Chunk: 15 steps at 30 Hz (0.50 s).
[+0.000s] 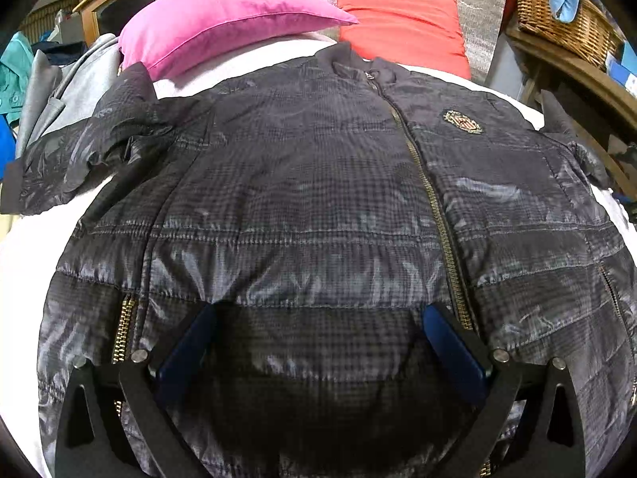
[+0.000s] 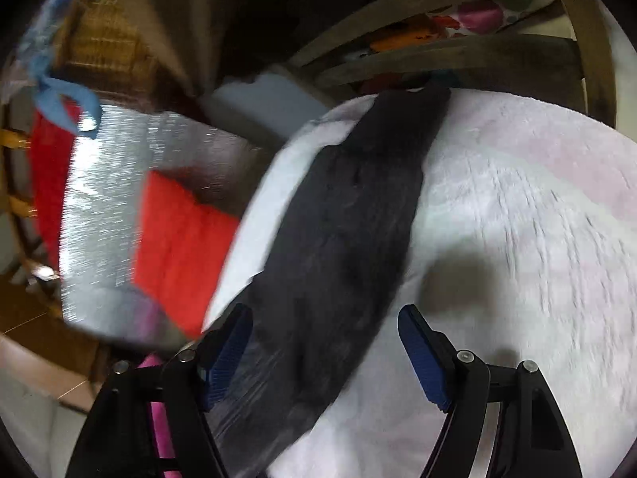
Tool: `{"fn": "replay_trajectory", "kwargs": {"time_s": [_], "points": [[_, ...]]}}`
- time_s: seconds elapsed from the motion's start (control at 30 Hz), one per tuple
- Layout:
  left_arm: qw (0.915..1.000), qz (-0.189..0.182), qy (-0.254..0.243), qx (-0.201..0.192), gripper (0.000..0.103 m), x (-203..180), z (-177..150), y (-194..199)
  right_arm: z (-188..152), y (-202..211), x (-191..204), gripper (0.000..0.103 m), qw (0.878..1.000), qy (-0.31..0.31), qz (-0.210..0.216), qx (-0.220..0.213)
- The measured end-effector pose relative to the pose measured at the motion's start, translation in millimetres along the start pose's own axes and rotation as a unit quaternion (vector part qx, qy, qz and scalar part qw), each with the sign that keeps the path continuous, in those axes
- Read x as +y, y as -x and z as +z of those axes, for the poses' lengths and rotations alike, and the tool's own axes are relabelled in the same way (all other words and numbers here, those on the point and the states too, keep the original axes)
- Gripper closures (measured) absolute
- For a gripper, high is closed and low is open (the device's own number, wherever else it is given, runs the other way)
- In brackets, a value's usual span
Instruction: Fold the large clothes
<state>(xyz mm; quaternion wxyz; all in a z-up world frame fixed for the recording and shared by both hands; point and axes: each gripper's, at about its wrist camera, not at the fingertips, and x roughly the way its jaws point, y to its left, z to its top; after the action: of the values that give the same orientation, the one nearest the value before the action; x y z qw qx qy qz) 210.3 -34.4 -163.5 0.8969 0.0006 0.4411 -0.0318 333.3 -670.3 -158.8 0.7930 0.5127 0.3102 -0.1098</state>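
Right gripper [image 2: 324,342] hangs with jaws apart over the jacket's sleeve [image 2: 350,239] near the bed [image 2: 517,199] edge, gripping nothing. Left gripper [image 1: 318,330], also open, hovers above the jacket [image 1: 318,199] hem. Pinch the sleeve only, then fold it inward flat.

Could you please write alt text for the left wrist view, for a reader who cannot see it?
A dark quilted jacket lies zipped up and face up on a white bed cover, sleeves spread to both sides. The left gripper hangs open over its lower front. A pink pillow and a red pillow lie beyond the collar.
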Motion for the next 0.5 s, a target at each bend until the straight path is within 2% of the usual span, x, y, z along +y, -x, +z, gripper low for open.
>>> {"fn": "replay_trajectory", "kwargs": {"time_s": [0.1, 0.13, 0.17, 0.2, 0.27, 0.37, 0.5], "points": [[1.0000, -0.006, 0.005, -0.003, 0.000, 3.5, -0.8, 3.0, 9.5, -17.8, 9.2, 0.026, 0.999, 0.022, -0.029, -0.008], [1.0000, -0.007, 0.005, -0.003, 0.000, 2.8, 0.0, 1.5, 12.1, -19.8, 13.4, 0.038, 0.999, 0.034, -0.036, -0.008], [0.9999, -0.008, 0.006, -0.004, 0.000, 1.2, 1.7, -1.4, 13.7, -22.2, 19.2, 0.072, 0.997, 0.049, -0.052, 0.002], [0.9999, -0.008, 0.006, -0.004, 0.000, 0.6, 2.5, -2.6, 14.3, -22.7, 28.1, 0.085, 0.995, 0.065, -0.074, 0.008], [0.9999, -0.011, 0.007, -0.004, 0.000, 0.8, 4.2, -3.8, 9.6, -10.8, 57.4, 0.092, 0.989, 0.117, -0.092, -0.011], [0.9998, -0.015, 0.010, -0.002, 0.000, 2.2, 4.6, -2.9, -1.6, 7.9, 118.8, 0.092, 0.973, 0.200, -0.109, -0.032], [0.9996, -0.023, 0.017, 0.000, 0.000, 6.9, 5.2, -2.3, -39.1, 37.9, 219.9, 0.092, 0.951, 0.294, -0.080, -0.055]]}}
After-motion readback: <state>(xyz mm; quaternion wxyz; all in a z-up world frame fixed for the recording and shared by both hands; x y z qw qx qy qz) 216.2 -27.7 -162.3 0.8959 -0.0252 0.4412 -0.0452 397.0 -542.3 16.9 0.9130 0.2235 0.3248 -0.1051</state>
